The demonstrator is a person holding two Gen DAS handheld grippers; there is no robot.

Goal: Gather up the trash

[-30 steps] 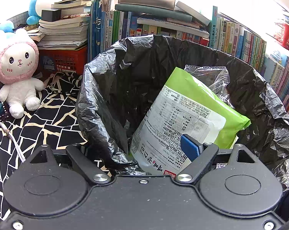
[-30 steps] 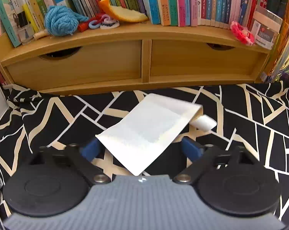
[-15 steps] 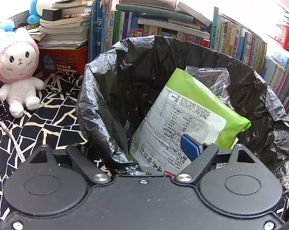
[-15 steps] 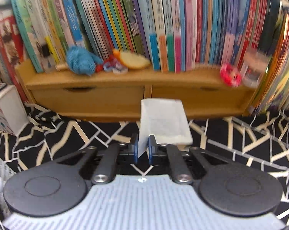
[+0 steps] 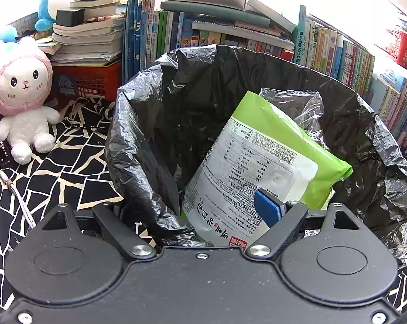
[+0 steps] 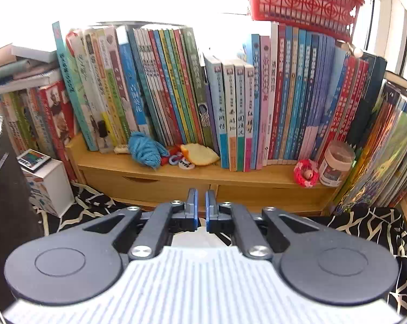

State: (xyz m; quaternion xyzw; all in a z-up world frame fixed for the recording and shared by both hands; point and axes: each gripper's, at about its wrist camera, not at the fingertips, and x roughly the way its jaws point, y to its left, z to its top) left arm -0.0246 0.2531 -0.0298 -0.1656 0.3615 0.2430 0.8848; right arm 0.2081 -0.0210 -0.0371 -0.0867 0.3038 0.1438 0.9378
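Observation:
A bin lined with a black bag [image 5: 154, 124] fills the left wrist view. Inside it lean a green and white printed packet [image 5: 260, 156] and some clear plastic film [image 5: 297, 105]. My left gripper [image 5: 192, 202] stands open across the bin's near rim; its right blue pad [image 5: 268, 208] lies in front of the packet, and its left finger is hidden behind the bag. My right gripper [image 6: 200, 197] is shut on a white paper [image 6: 195, 236], raised in front of the bookshelf. Only a sliver of the paper shows beneath the fingers.
A low wooden shelf [image 6: 230, 178] carries a row of books [image 6: 257, 102], blue yarn [image 6: 145, 149] and a small jar [image 6: 337, 163]. A white box [image 6: 49, 183] stands at the left. A plush rabbit [image 5: 22, 100] sits on the black patterned cloth [image 5: 68, 167] beside the bin.
My right gripper closed on the white paper that lay on the cloth and lifted it, so the view rose from the shelf drawers to the books. The left gripper and bin stayed still.

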